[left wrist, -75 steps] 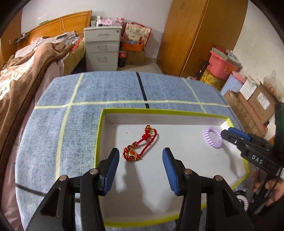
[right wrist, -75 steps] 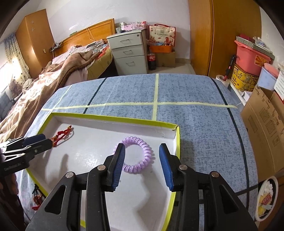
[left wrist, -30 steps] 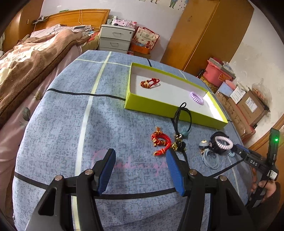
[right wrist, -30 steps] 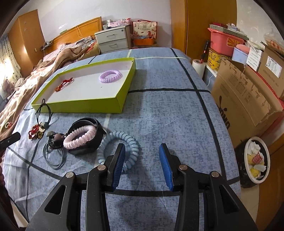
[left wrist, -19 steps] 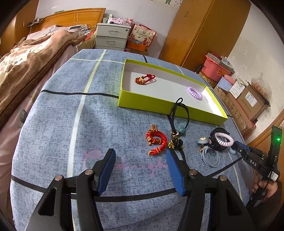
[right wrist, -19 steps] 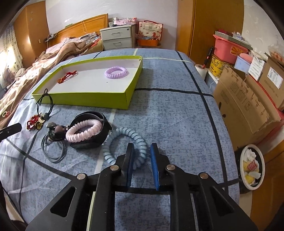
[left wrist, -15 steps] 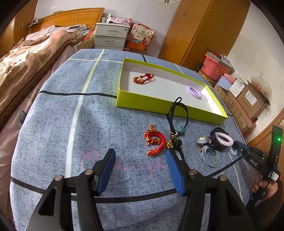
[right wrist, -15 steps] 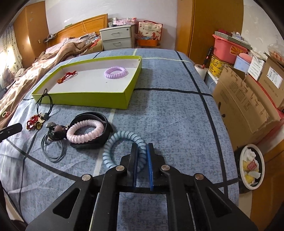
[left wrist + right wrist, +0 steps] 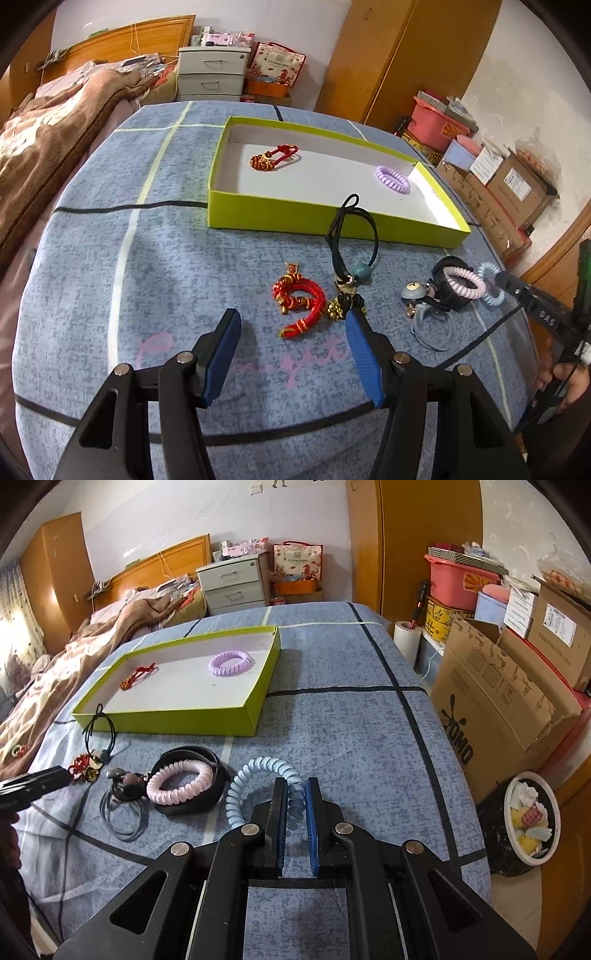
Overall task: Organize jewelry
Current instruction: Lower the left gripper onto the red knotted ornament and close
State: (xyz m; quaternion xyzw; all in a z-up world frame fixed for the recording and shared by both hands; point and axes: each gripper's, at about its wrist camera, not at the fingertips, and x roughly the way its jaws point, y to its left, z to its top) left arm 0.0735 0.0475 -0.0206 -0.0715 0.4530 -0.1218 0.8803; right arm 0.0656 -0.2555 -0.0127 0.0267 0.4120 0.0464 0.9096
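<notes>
On the blue patterned cloth-covered bench (image 9: pixel 332 716), a shallow yellow-green cardboard tray (image 9: pixel 207 716) lay toward the far side, holding a red cord bracelet (image 9: pixel 137 676) at its left and a lilac coil hair tie (image 9: pixel 229 663) at its right. Nearer, a pink coil hair tie (image 9: pixel 180 782) lay left of a pale blue coil hair tie (image 9: pixel 258 775).

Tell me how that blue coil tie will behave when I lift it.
The blue coil tie is probably light and springy. The right gripper pinches only one side, so the free loop will likely sag and bounce. Its glossy coils may slip.
</notes>
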